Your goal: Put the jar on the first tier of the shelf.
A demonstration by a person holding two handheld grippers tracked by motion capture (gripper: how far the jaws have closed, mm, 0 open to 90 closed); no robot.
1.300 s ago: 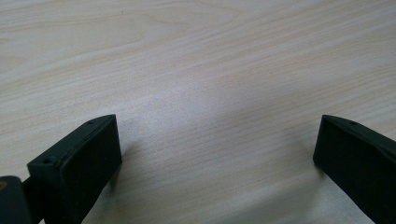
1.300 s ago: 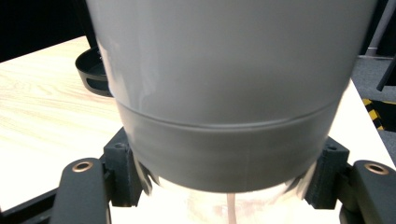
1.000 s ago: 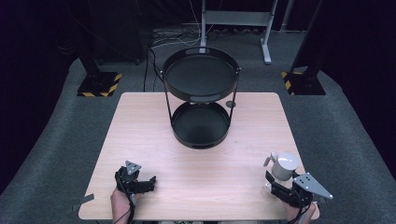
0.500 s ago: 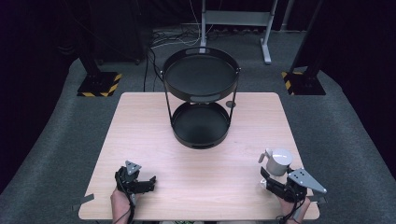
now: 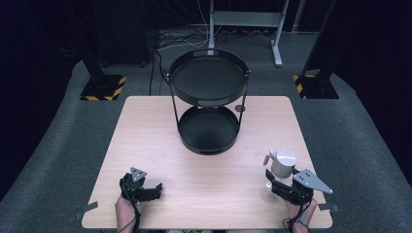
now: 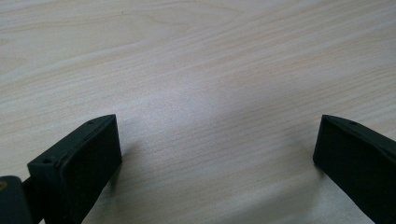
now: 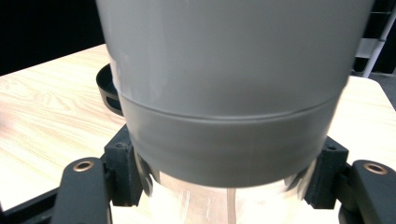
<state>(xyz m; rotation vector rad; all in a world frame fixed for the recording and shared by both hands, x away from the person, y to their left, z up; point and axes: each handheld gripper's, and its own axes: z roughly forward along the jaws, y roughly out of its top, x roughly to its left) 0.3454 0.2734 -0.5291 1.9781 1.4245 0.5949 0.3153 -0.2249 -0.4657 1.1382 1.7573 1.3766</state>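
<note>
From the high view, we see our right gripper [image 5: 278, 182] near the table's [image 5: 145, 141] front right corner, jaws clamped on a grey-topped container [image 5: 283, 162] that stands up ahead of them. Our left gripper [image 5: 145, 188] sits near the front left corner, jaws spread with nothing between them. A black two-tier tray stand [image 5: 209, 109] stands well ahead of both pairs of jaws, toward the far edge.

In the left gripper view, the jaws are parted wide over bare wood.

In the right gripper view, the container [image 7: 233, 84] rises straight up between the jaws, which pinch a clear lower section just below its grey band. We judge this the weak point: the hold is low on a tall, smooth body, so a quick swing could tip it forward or let it slide through.
</note>
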